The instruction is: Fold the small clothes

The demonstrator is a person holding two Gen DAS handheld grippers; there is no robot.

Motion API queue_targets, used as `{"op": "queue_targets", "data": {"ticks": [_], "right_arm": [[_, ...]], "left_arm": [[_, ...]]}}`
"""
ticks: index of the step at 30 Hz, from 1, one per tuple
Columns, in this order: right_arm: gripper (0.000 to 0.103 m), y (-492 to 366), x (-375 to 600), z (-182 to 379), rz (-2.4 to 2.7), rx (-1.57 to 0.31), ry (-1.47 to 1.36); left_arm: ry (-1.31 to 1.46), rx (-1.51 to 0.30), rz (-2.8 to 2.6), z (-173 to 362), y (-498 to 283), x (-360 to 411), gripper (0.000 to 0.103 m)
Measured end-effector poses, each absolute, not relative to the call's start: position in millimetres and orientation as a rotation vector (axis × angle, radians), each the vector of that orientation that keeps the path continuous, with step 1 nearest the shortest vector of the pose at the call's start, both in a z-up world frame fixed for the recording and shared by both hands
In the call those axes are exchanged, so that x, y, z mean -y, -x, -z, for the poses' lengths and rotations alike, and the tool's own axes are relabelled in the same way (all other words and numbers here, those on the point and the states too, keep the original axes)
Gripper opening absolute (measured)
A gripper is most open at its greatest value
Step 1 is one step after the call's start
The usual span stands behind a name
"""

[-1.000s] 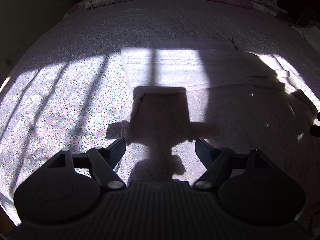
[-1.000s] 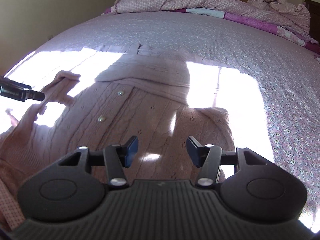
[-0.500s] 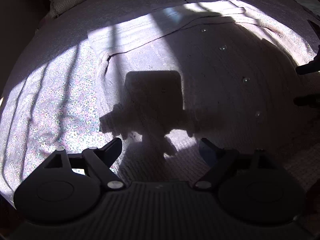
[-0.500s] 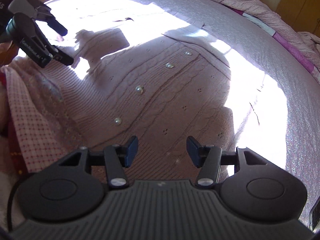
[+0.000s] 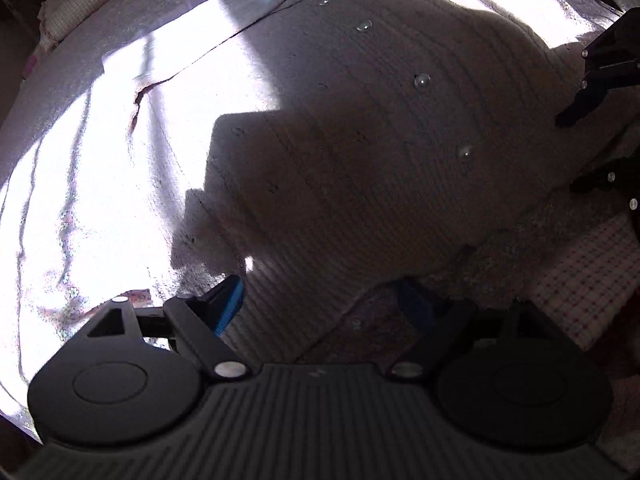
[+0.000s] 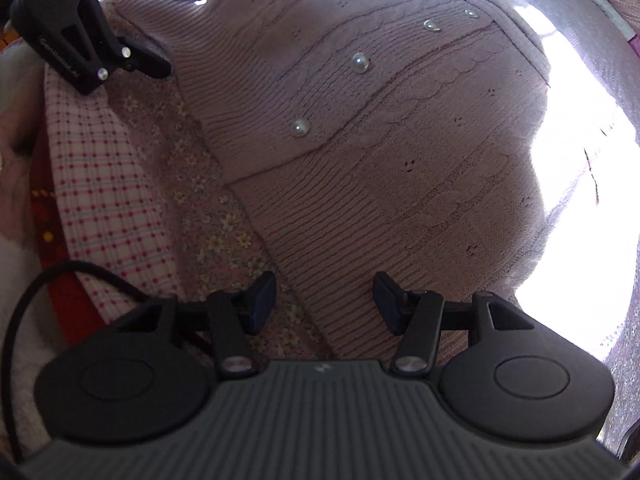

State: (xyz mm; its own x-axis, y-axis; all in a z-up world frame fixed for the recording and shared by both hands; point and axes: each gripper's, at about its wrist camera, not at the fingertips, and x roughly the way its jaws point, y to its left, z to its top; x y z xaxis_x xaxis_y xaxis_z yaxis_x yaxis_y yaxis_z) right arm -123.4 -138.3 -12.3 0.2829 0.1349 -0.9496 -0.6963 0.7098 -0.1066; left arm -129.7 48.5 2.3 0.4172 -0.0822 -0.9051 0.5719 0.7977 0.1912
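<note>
Two fisheye views, each from a camera mounted just behind a handheld tool, looking forward along its two fingers and steeply down at a bed (image 6: pixel 224 240); the left wrist view sits close over the near hem of a pink knitted cardigan (image 5: pixel 360 160), half in shadow; the right wrist view hangs close over the same hem from the other side; both share the cardigan's row of pearly buttons (image 6: pixel 360 63), and each catches the other tool at its edge.

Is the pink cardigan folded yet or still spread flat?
Spread flat. The cardigan lies open-faced on the bedsheet, its row of buttons showing and the bottom hem straight, with nothing doubled over.
</note>
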Motion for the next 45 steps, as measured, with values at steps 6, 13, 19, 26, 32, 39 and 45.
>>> {"op": "queue_targets", "data": {"ticks": [6,13,19,26,32,39,45], "right_arm": [[0.055,117,124,24,-0.599,-1.153,0.638],[0.014,115,111,35,-0.544,-1.105,0.704],[0.012,112,123,6,-0.500,-1.006,0.528],[0.012,95,150,-36,-0.436,-0.899,0.283],[0.012,84,154,-53,-0.397,-0.825,0.234],[0.012,85,165,-56,-0.379,-0.782,0.259],[0.014,85,164,-40,-0.386,-0.794,0.260]], "left_arm": [[-0.504,-1.081,0.433,0,130,-54,0.089],[-0.482,-1.074,0.435,-2,126,-55,0.089],[-0.462,-1.046,0.483,-10,130,-51,0.089],[-0.474,-1.003,0.575,-19,134,-34,0.089],[-0.527,-0.998,0.555,-14,129,-15,0.089],[-0.560,-0.881,0.358,-13,116,-27,0.083],[-0.418,-0.872,0.342,-23,102,-44,0.010]]}}
